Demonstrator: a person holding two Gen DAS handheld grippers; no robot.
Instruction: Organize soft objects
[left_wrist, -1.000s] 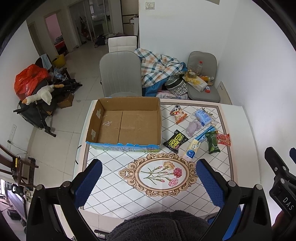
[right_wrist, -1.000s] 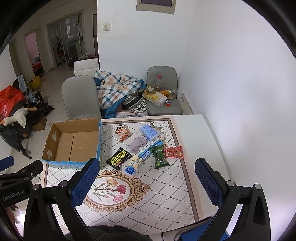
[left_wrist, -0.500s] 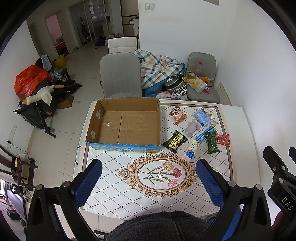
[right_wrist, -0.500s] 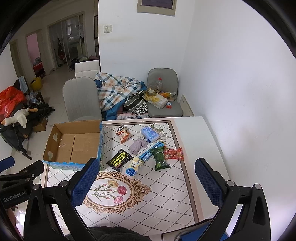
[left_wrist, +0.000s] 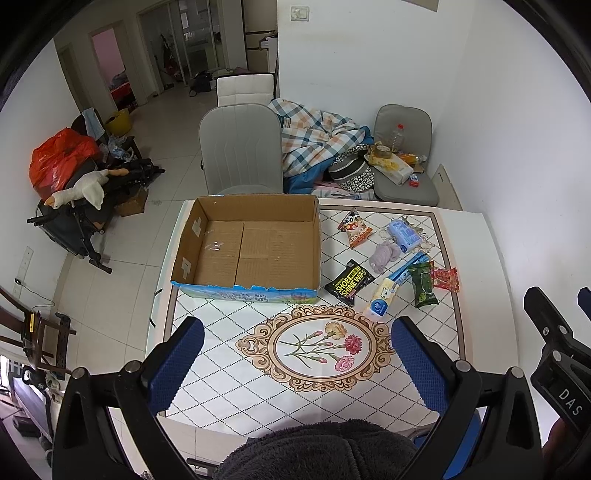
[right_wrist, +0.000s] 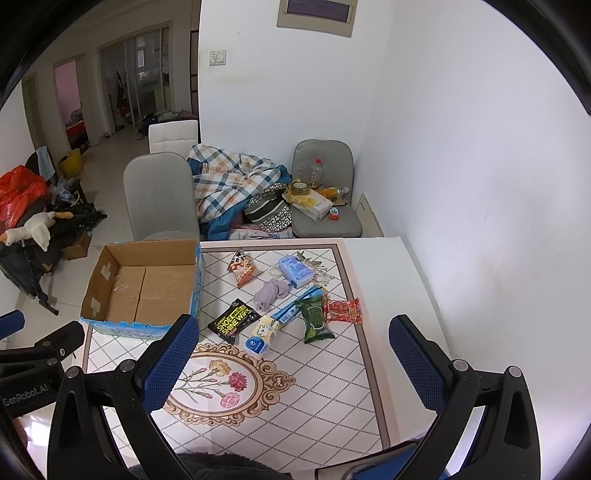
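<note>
Table sliding slightly down-frame versus a second ago, suggesting approach only beginning. Cardboard box lying empty at left; soft packets resting beside it, untouched. Left gripper and right gripper hovering wide apart, gripping nothing.

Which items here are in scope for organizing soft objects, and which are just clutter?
In scope:
- open brown cardboard box
- crumpled lilac cloth
- black shoe-wipes packet
- green wipes pack
- pale-blue tissue pack

Clutter:
- plaid blanket
- grey chair
- white goose plush
- clear plastic bottle
</note>
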